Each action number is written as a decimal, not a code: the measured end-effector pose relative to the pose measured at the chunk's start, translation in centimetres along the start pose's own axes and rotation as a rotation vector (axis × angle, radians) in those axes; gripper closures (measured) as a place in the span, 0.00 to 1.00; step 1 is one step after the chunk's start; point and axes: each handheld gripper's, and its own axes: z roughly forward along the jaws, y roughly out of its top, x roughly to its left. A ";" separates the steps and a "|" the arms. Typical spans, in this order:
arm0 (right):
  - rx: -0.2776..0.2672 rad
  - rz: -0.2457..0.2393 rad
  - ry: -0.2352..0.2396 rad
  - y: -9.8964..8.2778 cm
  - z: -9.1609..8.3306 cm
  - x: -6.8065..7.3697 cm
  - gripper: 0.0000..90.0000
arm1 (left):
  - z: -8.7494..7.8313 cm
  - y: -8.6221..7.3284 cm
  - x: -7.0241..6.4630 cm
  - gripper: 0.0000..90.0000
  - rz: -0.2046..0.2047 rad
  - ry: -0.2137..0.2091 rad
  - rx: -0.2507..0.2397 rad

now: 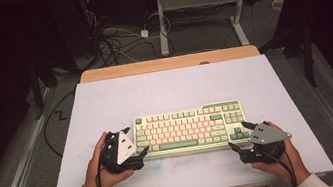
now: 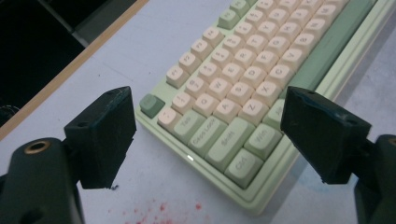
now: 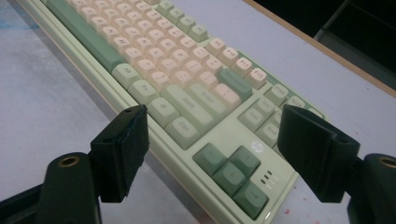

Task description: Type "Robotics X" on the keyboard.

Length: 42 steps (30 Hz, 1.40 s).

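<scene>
A pale green keyboard (image 1: 190, 129) with cream and green keys lies flat on the white table top, near the front. My left gripper (image 1: 136, 139) is at its left end, jaws open. In the left gripper view the left gripper (image 2: 208, 107) straddles the keyboard's (image 2: 243, 79) near left corner without touching it. My right gripper (image 1: 237, 134) sits at the keyboard's right front corner, also open. In the right gripper view the right gripper (image 3: 215, 121) frames the arrow keys (image 3: 231, 172) of the keyboard (image 3: 163, 70), with its pads apart from the case.
The white table top (image 1: 105, 103) has a wooden strip (image 1: 170, 63) along its far edge. Faint red specks (image 2: 159, 210) mark the surface near the left gripper. Cables (image 1: 115, 38) and another table's legs (image 1: 160, 18) are on the floor beyond.
</scene>
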 end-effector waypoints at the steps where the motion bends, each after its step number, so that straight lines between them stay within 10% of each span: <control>1: -0.002 0.002 0.001 0.1 0.0 0.0 0.29 | -0.1 -0.3 0.0 0.19 -0.007 -0.002 0.000; 8: -0.021 0.016 0.030 0.6 0.4 -0.3 0.37 | -0.8 -1.8 -0.1 0.19 -0.020 0.008 0.025; 25: 0.016 0.041 0.148 3.3 2.0 -1.1 0.98 | -1.4 -3.6 -0.8 0.19 -0.048 -0.026 0.080; 42: 0.068 -0.003 0.231 7.4 8.7 0.6 1.00 | -1.2 -4.1 -0.7 0.19 -0.057 -0.042 0.099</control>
